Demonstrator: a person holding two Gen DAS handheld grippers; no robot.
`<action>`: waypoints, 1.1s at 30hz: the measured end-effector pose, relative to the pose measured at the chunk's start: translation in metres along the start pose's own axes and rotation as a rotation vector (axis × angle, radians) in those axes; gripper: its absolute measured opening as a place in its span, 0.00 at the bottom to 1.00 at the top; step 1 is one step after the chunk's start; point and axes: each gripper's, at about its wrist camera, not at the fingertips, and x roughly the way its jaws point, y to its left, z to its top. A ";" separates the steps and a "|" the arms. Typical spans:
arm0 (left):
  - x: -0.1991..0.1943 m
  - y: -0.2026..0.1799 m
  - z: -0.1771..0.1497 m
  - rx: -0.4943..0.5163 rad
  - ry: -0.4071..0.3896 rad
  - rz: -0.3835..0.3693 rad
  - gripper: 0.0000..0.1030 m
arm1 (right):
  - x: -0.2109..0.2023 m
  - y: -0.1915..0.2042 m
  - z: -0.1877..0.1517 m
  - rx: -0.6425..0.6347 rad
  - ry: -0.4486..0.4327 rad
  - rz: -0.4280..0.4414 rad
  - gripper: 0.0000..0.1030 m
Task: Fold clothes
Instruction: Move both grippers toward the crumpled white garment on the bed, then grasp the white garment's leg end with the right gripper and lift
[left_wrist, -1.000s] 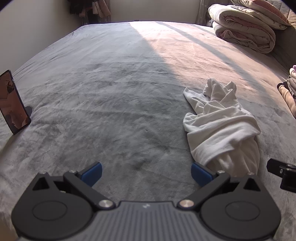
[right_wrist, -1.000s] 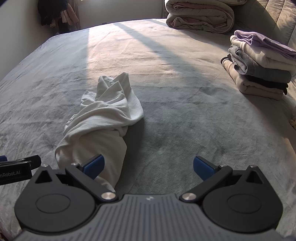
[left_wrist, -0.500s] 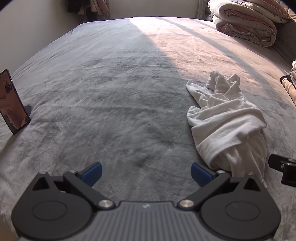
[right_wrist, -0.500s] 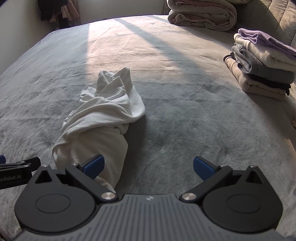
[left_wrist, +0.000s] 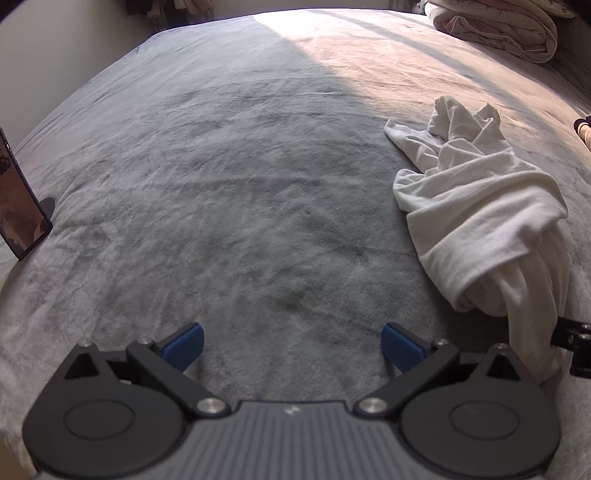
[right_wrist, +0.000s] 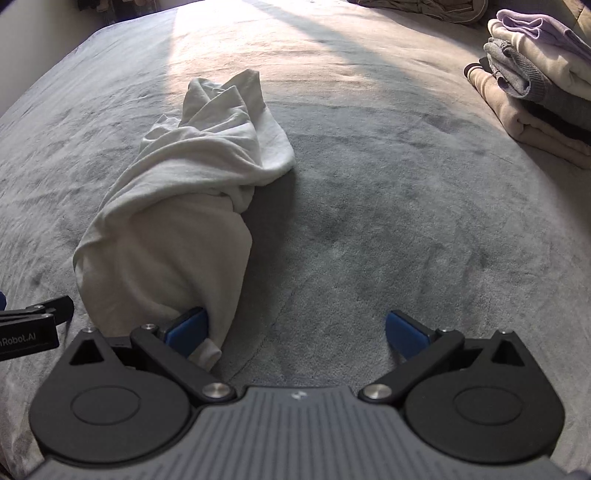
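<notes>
Left wrist view: left claw (left_wrist: 291, 345) has its blue pads wide apart, nothing between them, low over the bare grey bed (left_wrist: 236, 192). White garment (left_wrist: 476, 221), prob. a t-shirt, lies crumpled in a long bunch at the right, narrow end far, bulkier end near, hanging down past the claw's right side. Phone on a stand (left_wrist: 22, 210) at the far left edge; folded duvet (left_wrist: 495, 26) far right.

Right wrist view: right claw (right_wrist: 295, 328) also spread, gripping nothing; its left pad sits touching or just beside the near end of the garment (right_wrist: 184, 206), w/ a rolled hem poking out below it. Stack of folded clothes (right_wrist: 535, 85) far right, well apart from the shirt.

Judgement: garment isn't folded now, so it needs spreading flat. To do that well, each claw should pinch one single layer at a hem corner or shoulder, not the whole wad, then pull apart and lay it flat on the open bed to the left. Hems are buried in the bunch, so which edge is which can't be told.
</notes>
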 end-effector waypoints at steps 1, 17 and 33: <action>0.001 0.000 -0.001 0.003 -0.004 -0.004 1.00 | -0.001 -0.001 0.000 0.001 -0.002 0.010 1.00; -0.010 0.029 -0.001 -0.079 -0.059 -0.151 0.99 | -0.016 -0.022 0.013 0.040 -0.022 0.213 0.89; -0.011 -0.010 0.035 -0.017 -0.169 -0.424 0.81 | -0.014 -0.033 0.046 0.254 -0.145 0.408 0.59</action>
